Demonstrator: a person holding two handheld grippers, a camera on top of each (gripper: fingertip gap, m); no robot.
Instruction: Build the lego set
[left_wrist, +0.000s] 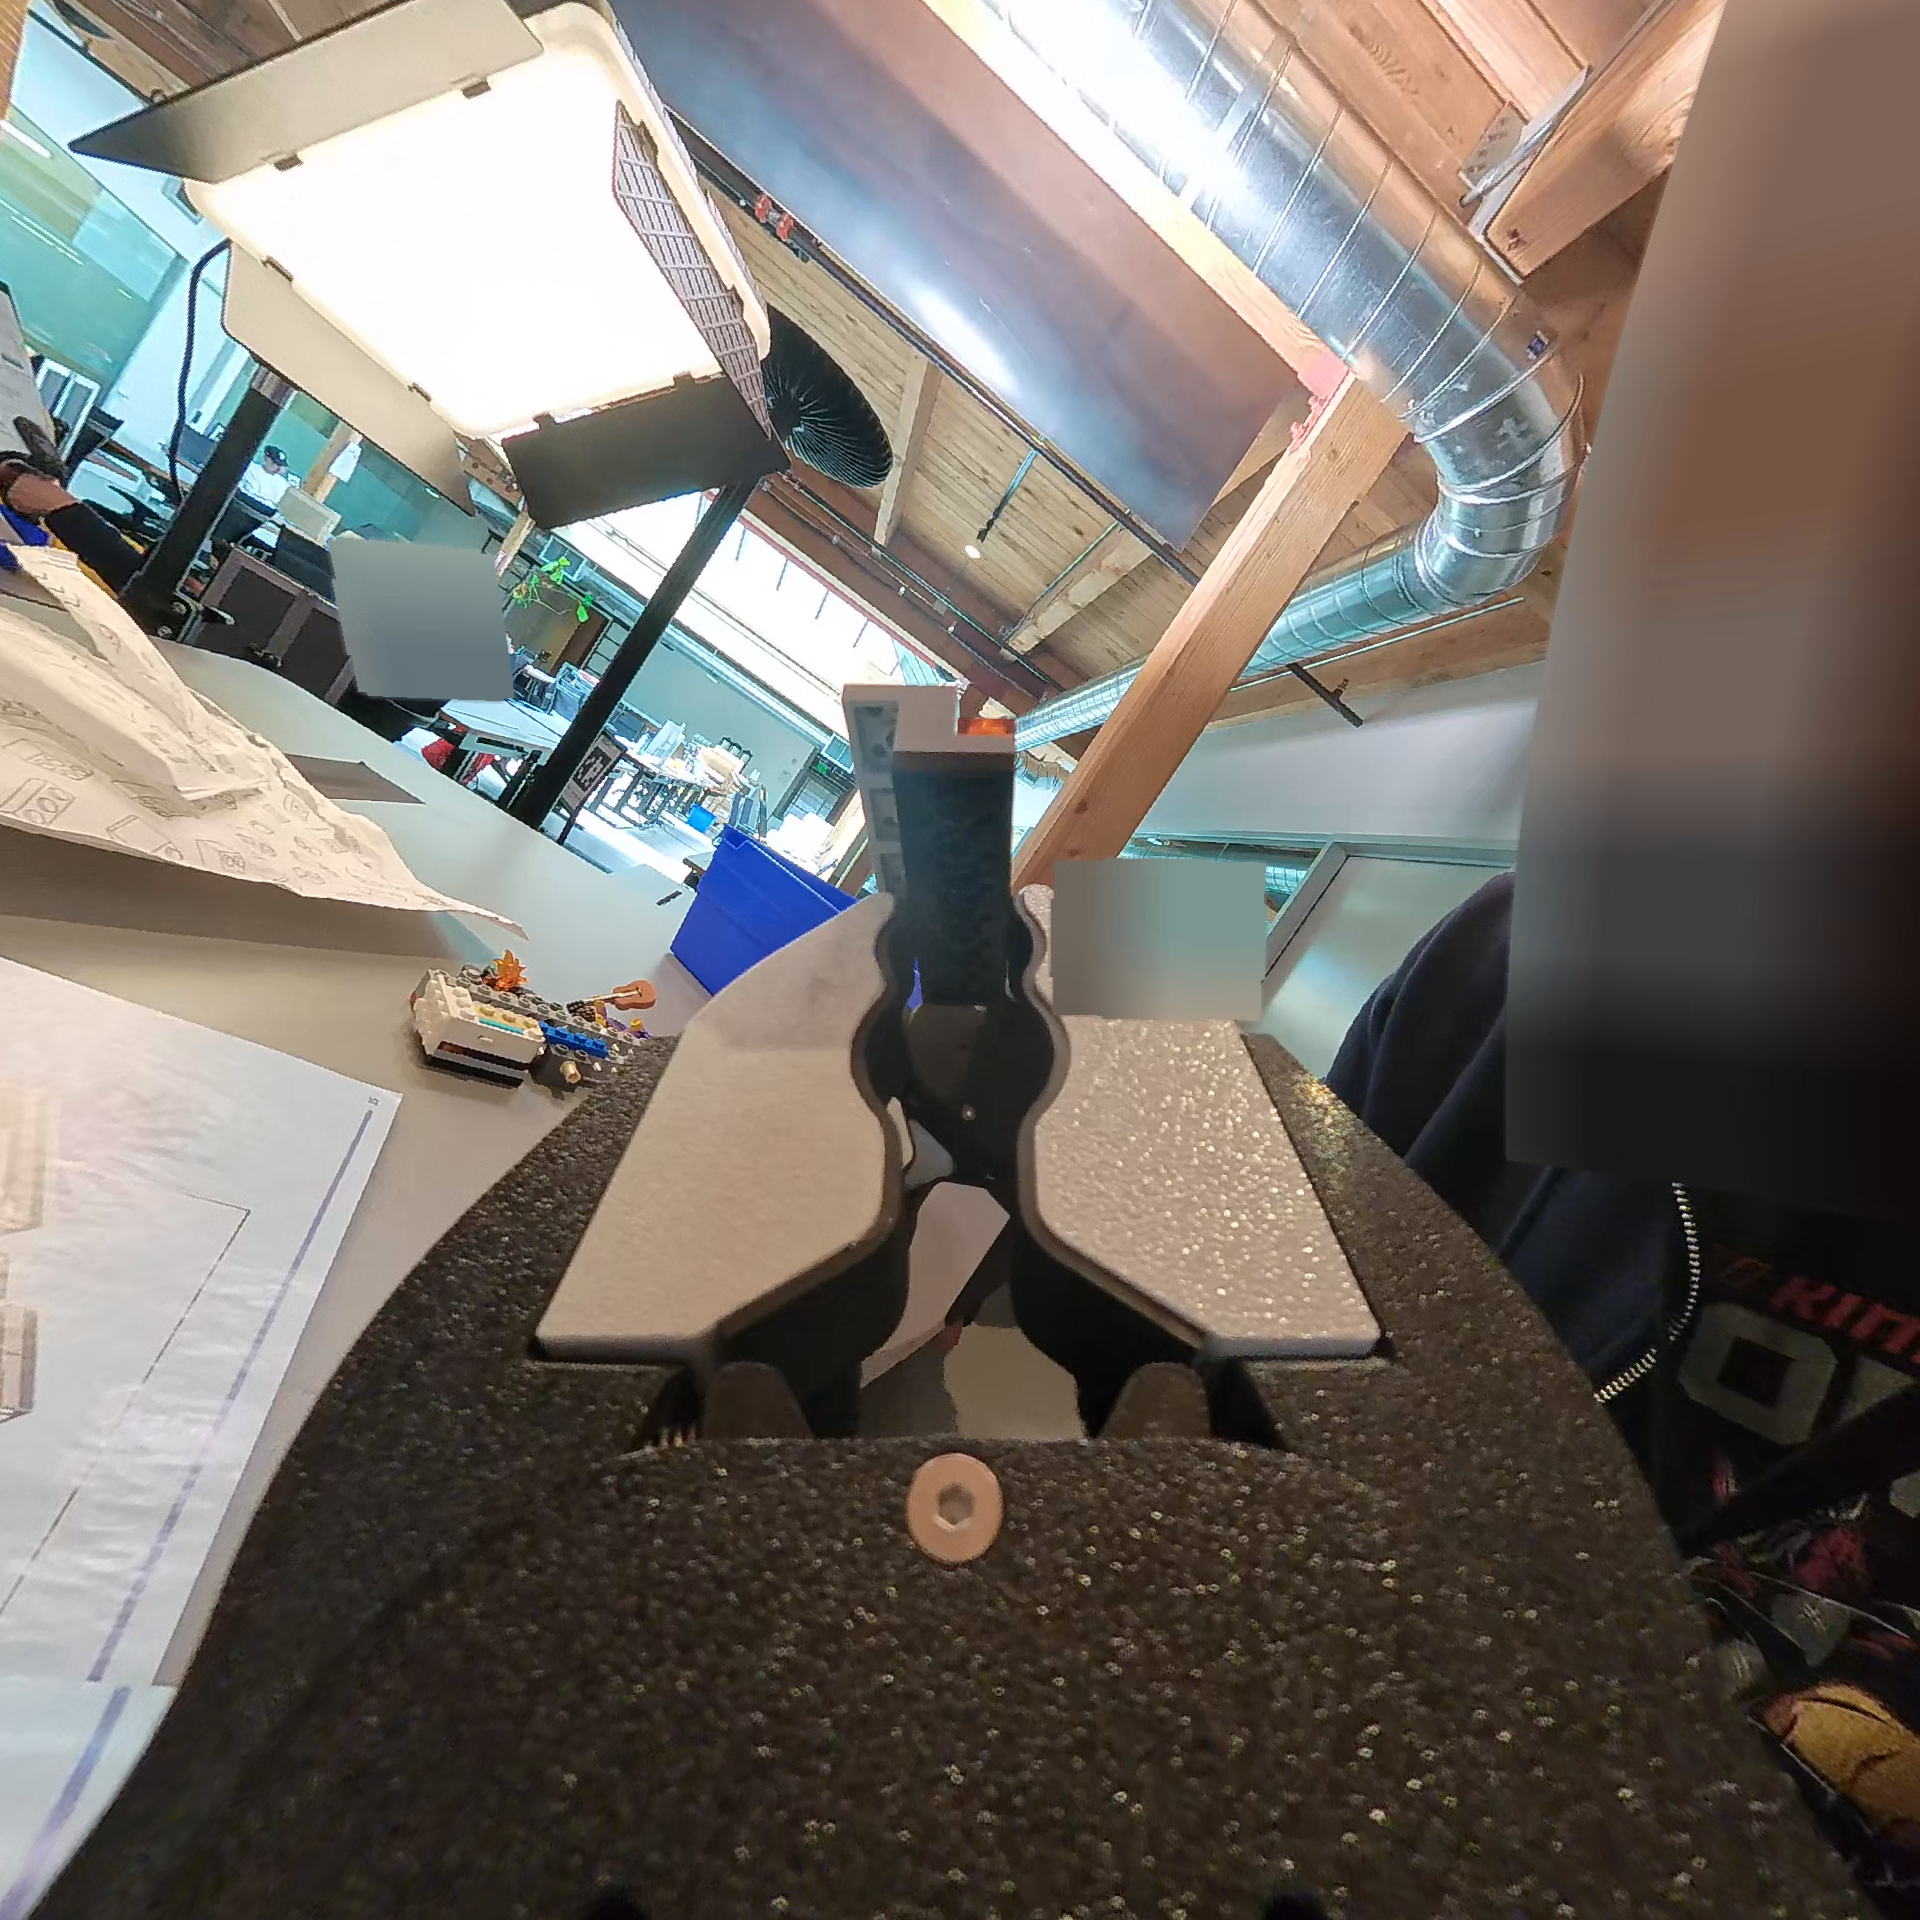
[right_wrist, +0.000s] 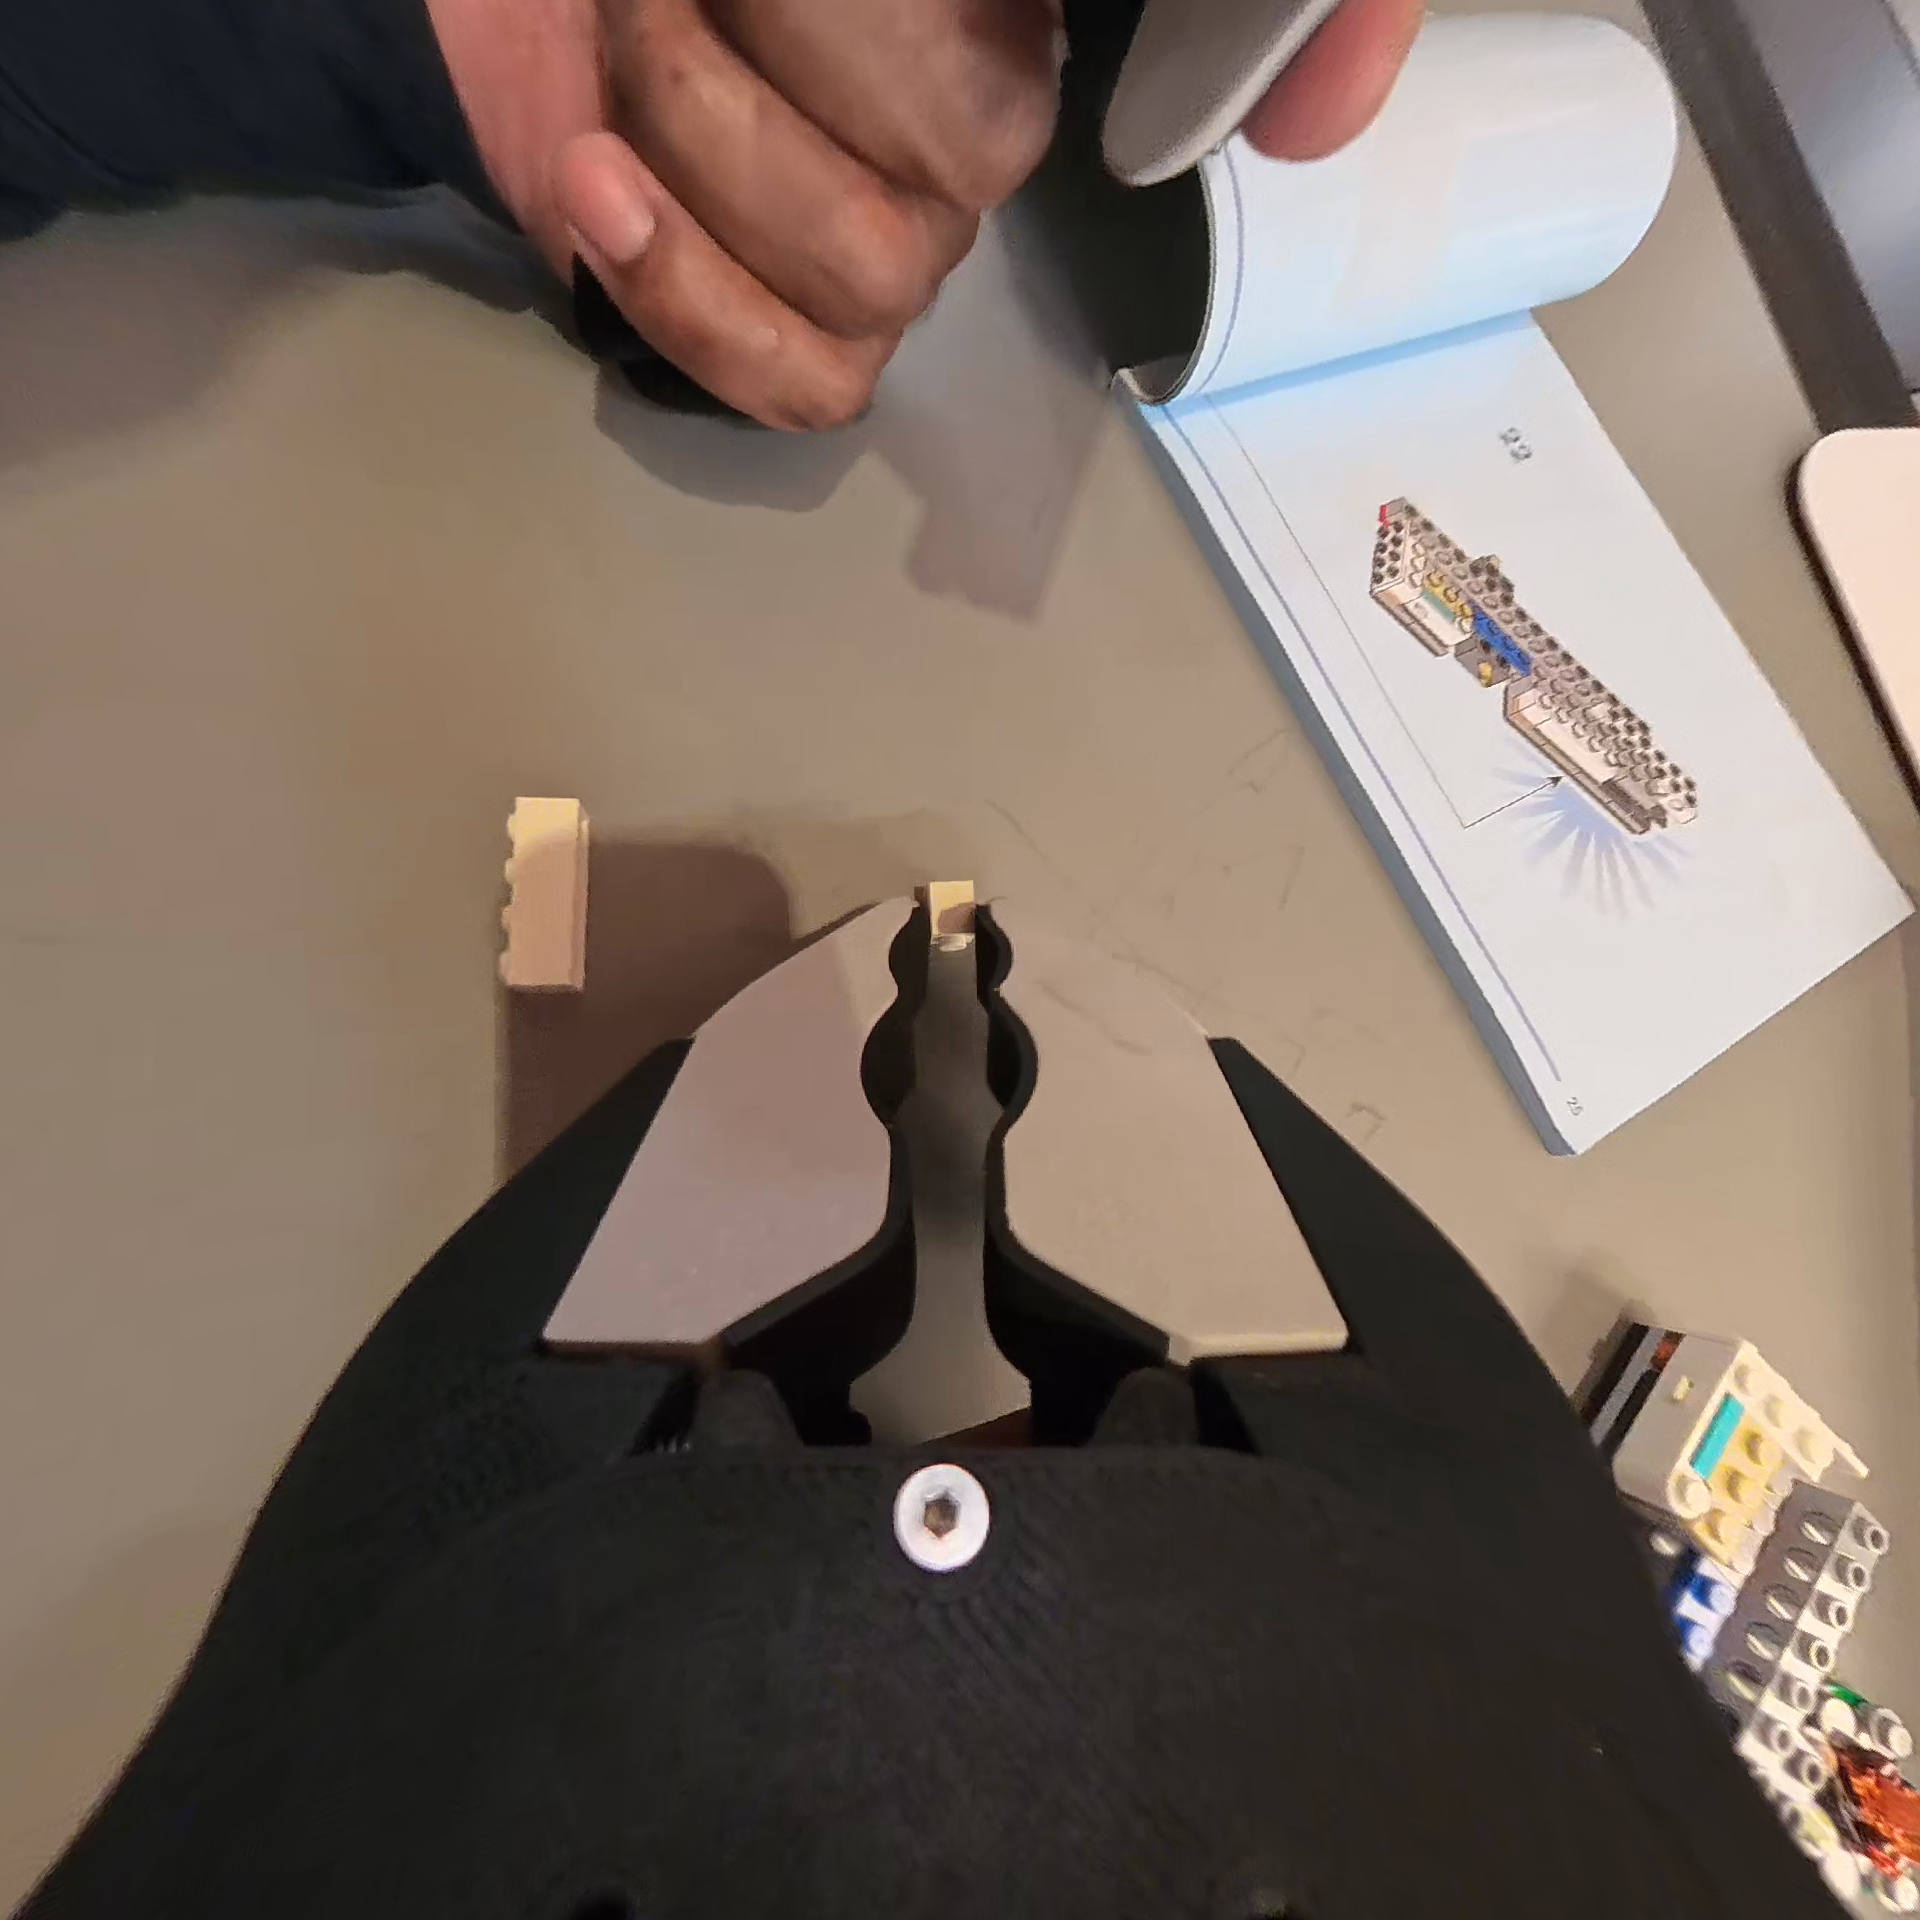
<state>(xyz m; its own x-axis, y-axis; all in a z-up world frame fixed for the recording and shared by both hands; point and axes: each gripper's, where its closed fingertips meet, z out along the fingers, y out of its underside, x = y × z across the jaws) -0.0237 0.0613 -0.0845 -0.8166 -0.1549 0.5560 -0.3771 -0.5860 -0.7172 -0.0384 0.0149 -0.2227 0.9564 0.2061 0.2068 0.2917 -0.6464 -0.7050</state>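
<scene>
- Two loose tan bricks are lying on the table: a long tan brick (right_wrist: 548, 896) and a small tan brick (right_wrist: 951, 904).
- One brick assembly (left_wrist: 930, 821) is sitting between the left gripper's (left_wrist: 954, 914) fingers.
- One partly built model (right_wrist: 1766, 1538) is resting near one open instruction booklet (right_wrist: 1621, 935).
- One blue bin (left_wrist: 748, 914) is standing beyond.

Bare grey table (right_wrist: 312, 675) ahead of the right gripper (right_wrist: 951, 920), tan brick (right_wrist: 545, 899) standing just left, a hand (right_wrist: 769, 208) blocking the far side, open booklet (right_wrist: 1507, 675) along the right — brick model (right_wrist: 1766, 1538) near right.
</scene>
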